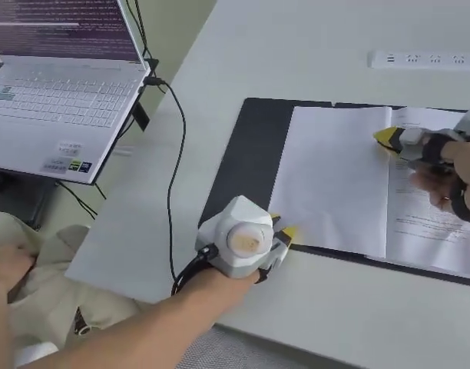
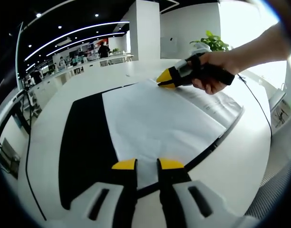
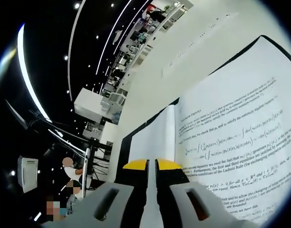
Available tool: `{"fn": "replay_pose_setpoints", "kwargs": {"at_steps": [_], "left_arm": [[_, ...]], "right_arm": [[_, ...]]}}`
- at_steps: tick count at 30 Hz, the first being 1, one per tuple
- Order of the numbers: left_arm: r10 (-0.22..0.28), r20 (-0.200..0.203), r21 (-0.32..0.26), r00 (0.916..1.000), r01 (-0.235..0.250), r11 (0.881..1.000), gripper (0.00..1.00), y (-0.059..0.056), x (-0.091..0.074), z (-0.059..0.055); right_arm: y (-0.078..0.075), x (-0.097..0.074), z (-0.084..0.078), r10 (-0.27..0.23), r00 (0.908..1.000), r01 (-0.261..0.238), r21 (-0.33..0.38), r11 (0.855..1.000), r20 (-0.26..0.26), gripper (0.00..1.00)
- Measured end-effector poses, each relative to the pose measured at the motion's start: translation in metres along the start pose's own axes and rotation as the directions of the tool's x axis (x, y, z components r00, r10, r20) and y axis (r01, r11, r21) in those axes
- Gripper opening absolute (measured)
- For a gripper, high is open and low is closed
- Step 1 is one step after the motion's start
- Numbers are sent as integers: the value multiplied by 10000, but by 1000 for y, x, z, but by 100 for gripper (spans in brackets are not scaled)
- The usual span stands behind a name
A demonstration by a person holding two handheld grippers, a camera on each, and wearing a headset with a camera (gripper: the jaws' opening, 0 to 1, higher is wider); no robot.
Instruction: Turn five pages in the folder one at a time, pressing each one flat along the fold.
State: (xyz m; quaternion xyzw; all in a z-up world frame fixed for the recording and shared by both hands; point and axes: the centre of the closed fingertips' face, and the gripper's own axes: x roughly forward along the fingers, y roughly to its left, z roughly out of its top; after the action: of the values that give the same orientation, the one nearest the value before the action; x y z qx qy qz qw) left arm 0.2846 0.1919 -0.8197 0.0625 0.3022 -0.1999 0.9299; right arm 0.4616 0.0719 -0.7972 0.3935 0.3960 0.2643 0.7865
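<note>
Head view above, gripper views low, sharing folder point(image 1: 243, 154)

Far side: table point(image 1: 319, 46) bare btw folder point(image 1: 246, 154) top edge & power strip point(image 1: 427, 59); room to pass.
L side: cable point(image 1: 173, 177) runs along folder's L edge, near but apart; laptop point(image 1: 58, 84) beyond table edge.
Folder L half: blank page point(image 1: 335, 177) & black cover unobstructed.
Fold: R gripper point(image 1: 385, 138) sits at far end; rest free.
Near edge: L gripper point(image 1: 285, 229) at page's near edge; bare table to its R.
</note>
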Motion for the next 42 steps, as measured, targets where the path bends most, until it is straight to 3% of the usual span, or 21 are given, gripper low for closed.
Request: {"fn": "replay_pose_setpoints", "kwargs": {"at_steps": [4, 10, 14, 24, 35, 42], "left_arm": [[6, 23, -1, 10000, -6, 10000, 15, 0, 0, 0], [29, 53, 1, 10000, -29, 10000, 15, -1, 0, 0], [32, 63, -13, 10000, -32, 10000, 15, -1, 0, 0], [88, 77, -60, 9999, -88, 9999, 15, -1, 0, -1], [87, 75, -72, 9999, -87, 9999, 15, -1, -1, -1], [85, 61, -66, 9999, -85, 9999, 15, 0, -1, -2]], "right_arm": [[-8, 4, 11, -143, 9997, 135, 383, 9992, 207, 0], [-16, 13, 30, -33, 9968, -65, 1219, 9925, 799, 0], [-21, 22, 47, -25, 9908, -249, 2008, 9793, 1355, 0], [-27, 34, 71, -211, 9782, -356, 2666, 9631, 2068, 0], [-23, 36, 67, -133, 9839, -314, 2449, 9690, 1785, 0], [-20, 32, 56, 77, 9919, -364, 2259, 9735, 1268, 0]]}}
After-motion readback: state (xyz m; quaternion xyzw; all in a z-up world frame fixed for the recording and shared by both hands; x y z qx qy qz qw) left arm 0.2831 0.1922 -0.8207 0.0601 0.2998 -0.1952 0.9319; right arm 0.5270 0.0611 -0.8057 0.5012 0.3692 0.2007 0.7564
